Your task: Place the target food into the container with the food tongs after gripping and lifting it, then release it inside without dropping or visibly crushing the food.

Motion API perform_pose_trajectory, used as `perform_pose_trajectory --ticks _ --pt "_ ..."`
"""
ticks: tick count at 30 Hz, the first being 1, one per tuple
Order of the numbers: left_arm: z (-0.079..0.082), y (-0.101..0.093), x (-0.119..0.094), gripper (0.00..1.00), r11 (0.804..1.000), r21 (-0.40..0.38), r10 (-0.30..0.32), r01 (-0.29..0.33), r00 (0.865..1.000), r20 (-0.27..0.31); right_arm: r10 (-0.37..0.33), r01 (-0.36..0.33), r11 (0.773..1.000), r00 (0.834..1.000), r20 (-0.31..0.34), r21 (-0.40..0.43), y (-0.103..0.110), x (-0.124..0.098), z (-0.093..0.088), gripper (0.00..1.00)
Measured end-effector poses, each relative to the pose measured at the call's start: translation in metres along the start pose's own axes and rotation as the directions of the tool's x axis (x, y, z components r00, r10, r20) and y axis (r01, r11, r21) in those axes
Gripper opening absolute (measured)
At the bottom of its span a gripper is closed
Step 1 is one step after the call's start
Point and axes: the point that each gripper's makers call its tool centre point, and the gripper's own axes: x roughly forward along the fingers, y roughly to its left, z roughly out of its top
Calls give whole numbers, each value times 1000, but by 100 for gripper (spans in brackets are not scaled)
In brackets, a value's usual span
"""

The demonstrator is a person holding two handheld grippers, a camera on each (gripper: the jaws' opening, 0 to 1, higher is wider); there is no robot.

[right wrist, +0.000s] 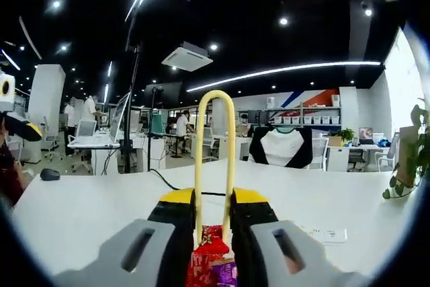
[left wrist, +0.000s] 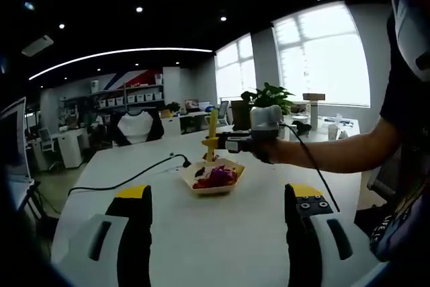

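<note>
Left gripper view: left gripper [left wrist: 220, 214] low at 6 o'clock, two jaws spread wide apart over bare white table [left wrist: 161, 233], nothing between them. One tan tray [left wrist: 213, 181] at centre, holding a heap of red and purple wrapped snacks [left wrist: 216, 177]. One black cable [left wrist: 127, 178] running off toward 9 o'clock. Right gripper [left wrist: 212, 144] reaching in from 3 o'clock, held by a hand [left wrist: 272, 149], poised just above the tray with one pair of yellow tongs [left wrist: 212, 132] standing upright in it. One potted plant [left wrist: 266, 99] behind, toward 1 o'clock. One black-and-white chair [left wrist: 136, 128] at 11 o'clock beyond the table.

Right gripper view: right gripper [right wrist: 213, 220] at 6 o'clock, two jaws pinched in against the two legs of the tongs [right wrist: 214, 159], looped end up toward 12 o'clock. One red snack [right wrist: 211, 236] caught between the tong tips, right between the jaws; more red and purple snacks [right wrist: 215, 270] directly beneath at the bottom edge. One mouse [right wrist: 50, 174] at 9 o'clock on the table [right wrist: 87, 213]. One power strip [right wrist: 322, 234] at 4 o'clock. Plant leaves [right wrist: 411, 159] at 3 o'clock.
</note>
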Motion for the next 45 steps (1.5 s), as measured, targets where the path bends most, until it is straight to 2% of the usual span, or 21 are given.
perform_pose_trajectory --ticks 3,6,13,19,24,27,29,32,35,36,39,42,45 --pt "0 0 0 86 1000 3 0 0 1000 1 -23 23 1000 1000 -1 10 -22 2 4 14" --pt "-1 1 1 86 1000 1 1 -1 1000 -2 -45 45 999 999 -28 4 -36 2 -4 14" --pt "-3 3 1 86 1000 0 5 -5 1000 -10 -53 54 999 996 -72 4 -42 0 -23 14" --pt "-3 3 2 86 1000 0 3 -3 1000 -12 -63 64 998 994 -89 5 -44 1 -32 17" --pt "-2 0 3 82 1000 -3 -11 11 1000 -12 -74 78 996 994 -85 40 -49 -2 -35 17" --pt "-2 1 3 82 1000 -4 -9 9 1000 -13 -88 91 995 992 -89 28 -53 -6 -34 17" --pt "-3 1 3 82 1000 -3 -6 6 1000 -15 -101 104 994 991 -88 29 -56 -11 -33 17" --pt "-4 -2 4 84 1000 1 -14 14 1000 -14 -132 140 989 983 -130 53 -64 -24 -37 17" --pt "-5 -8 7 84 999 26 -23 24 1000 -18 -150 162 984 979 -139 79 -71 -40 -38 17" --pt "-4 -8 7 84 999 25 -27 28 999 -16 -173 187 979 972 -157 83 -75 -47 -40 17" --pt "-2 -11 7 84 999 17 -34 35 999 -5 -175 192 976 971 -163 99 -80 -59 -41 17" --pt "-1 -13 6 84 999 12 -40 40 999 0 -233 254 964 950 -205 81 -96 -78 -48 18" --pt "-2 -16 3 84 999 18 -41 41 999 -4 -247 272 959 939 -239 78 -103 -91 -54 18"
